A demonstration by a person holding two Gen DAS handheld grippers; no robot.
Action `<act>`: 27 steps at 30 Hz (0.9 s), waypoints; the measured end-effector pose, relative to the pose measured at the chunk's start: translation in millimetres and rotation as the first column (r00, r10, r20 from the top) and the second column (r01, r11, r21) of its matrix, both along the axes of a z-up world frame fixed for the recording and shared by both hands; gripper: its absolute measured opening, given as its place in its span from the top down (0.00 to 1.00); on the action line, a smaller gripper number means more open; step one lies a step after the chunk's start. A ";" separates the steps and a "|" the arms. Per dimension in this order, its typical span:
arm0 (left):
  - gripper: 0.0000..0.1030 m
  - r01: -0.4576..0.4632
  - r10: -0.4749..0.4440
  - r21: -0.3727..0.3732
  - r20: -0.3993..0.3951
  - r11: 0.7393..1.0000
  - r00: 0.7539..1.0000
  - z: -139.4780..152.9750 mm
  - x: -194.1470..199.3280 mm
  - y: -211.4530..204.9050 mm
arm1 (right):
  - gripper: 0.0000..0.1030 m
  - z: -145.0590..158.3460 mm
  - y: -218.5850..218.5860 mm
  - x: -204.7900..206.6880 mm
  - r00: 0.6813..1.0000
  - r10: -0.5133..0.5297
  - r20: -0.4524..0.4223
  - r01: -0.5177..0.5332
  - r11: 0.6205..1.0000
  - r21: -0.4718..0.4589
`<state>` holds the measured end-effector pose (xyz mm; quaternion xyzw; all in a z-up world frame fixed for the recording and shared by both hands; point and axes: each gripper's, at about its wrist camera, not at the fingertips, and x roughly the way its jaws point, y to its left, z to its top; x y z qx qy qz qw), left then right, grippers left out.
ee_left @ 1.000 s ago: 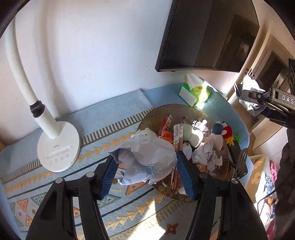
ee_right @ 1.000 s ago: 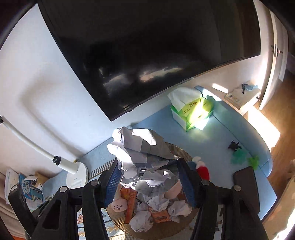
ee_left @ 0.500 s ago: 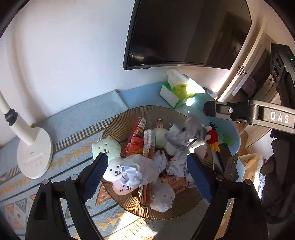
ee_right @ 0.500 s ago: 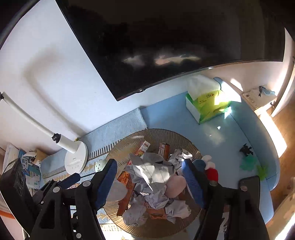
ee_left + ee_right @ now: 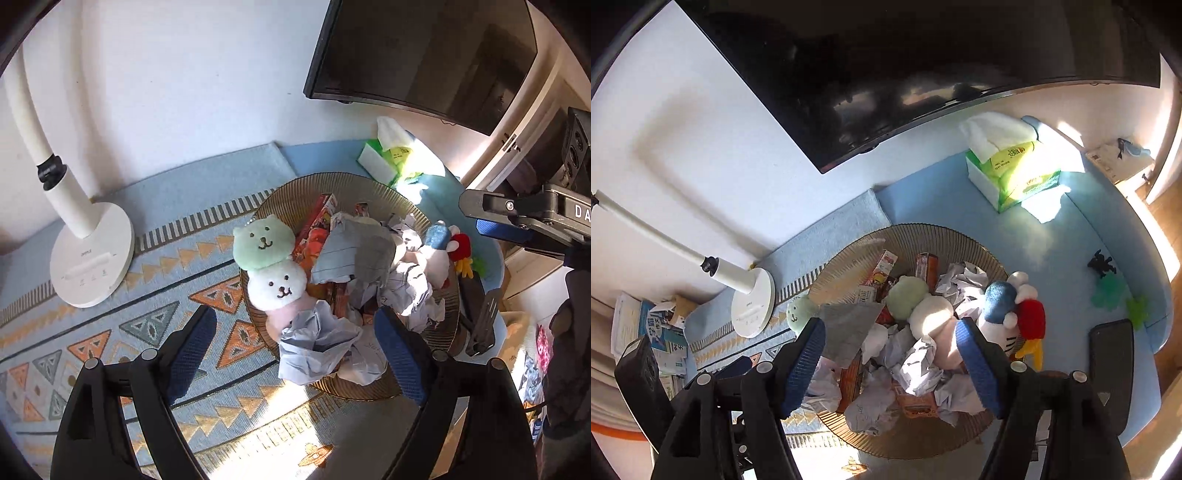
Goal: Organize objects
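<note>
Both grippers, left gripper (image 5: 295,354) and right gripper (image 5: 890,362), hang released and empty over the woven tray (image 5: 916,236) at centre frame, heaped with crumpled paper (image 5: 317,343), snack boxes and plush toys. I judge this a pause between picks; next comes closing on one item.

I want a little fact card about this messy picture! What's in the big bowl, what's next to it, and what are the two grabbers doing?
bowl: round ribbed brown bowl on patterned blue mat
inside: crumpled white paper balls, green-and-white bear plush, orange snack boxes
beside: green tissue box, white desk lamp base
left gripper: open, empty
right gripper: open, empty
</note>
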<state>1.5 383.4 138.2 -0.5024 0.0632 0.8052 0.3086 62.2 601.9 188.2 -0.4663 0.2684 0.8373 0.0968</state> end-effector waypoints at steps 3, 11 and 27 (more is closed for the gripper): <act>0.16 -0.050 0.050 -0.028 0.004 0.998 0.999 -3.1 -1.2 -10.3 | 0.31 -4.4 -7.1 -4.7 1.000 0.026 0.007 -0.026 1.000 -0.015; 0.16 -0.105 0.104 -0.051 -0.030 0.993 0.994 -1.1 8.0 -49.9 | 0.31 -0.5 -36.5 -9.7 0.998 0.066 -0.003 -0.067 0.998 -0.024; 0.16 -0.185 0.185 -0.101 -0.017 0.977 0.983 -29.7 44.2 -222.1 | 0.30 -53.8 -233.0 7.2 0.978 0.193 0.079 -0.188 0.980 -0.066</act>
